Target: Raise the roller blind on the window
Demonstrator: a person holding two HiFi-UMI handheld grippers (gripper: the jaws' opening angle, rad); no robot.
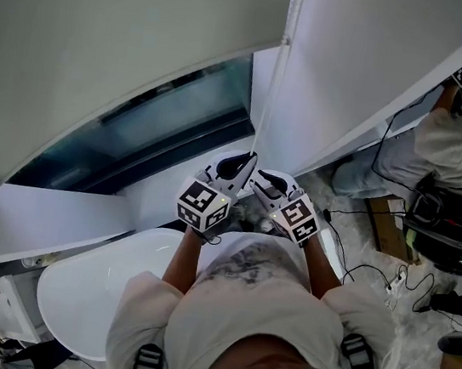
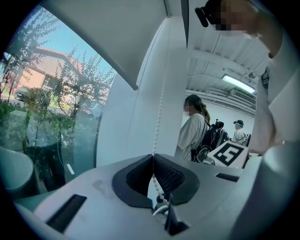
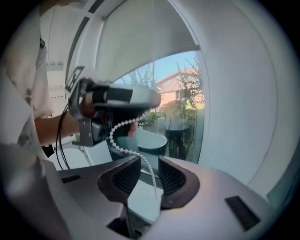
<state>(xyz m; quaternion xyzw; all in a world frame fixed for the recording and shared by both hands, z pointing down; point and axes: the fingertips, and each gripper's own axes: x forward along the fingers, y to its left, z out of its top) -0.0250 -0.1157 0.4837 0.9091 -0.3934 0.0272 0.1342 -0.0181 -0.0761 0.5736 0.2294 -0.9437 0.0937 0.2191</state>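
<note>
Left gripper view has the left hand-held gripper (image 2: 153, 158) with its jaws pressed together on the bead chain (image 2: 161, 101). The bead chain runs straight up from the pinch along the white pillar (image 2: 140, 108) beside the window (image 2: 47, 117); below the pinch it falls slack. Right gripper view shows the right hand-held gripper (image 3: 149, 163) standing wide, pads well apart. A loose curl of the bead chain droops from the left hand-held gripper down between those jaws with neither pad pressing on it, so it holds nothing. In the head view both sit close together in front of the person's chest, near the window's right edge. The roller blind (image 1: 105, 49) covers the upper part of the window, its bottom edge partway up with bare glass beneath, so the raising looks unfinished.

The risk, as I judge it: the right hand-held gripper could close on the loose tail rather than the straight run, and a pull would then move nothing. If the left hand-held gripper lets go first, the blind's weight may run the bead chain back. A sideways tug could also slip beads through the pads
</note>
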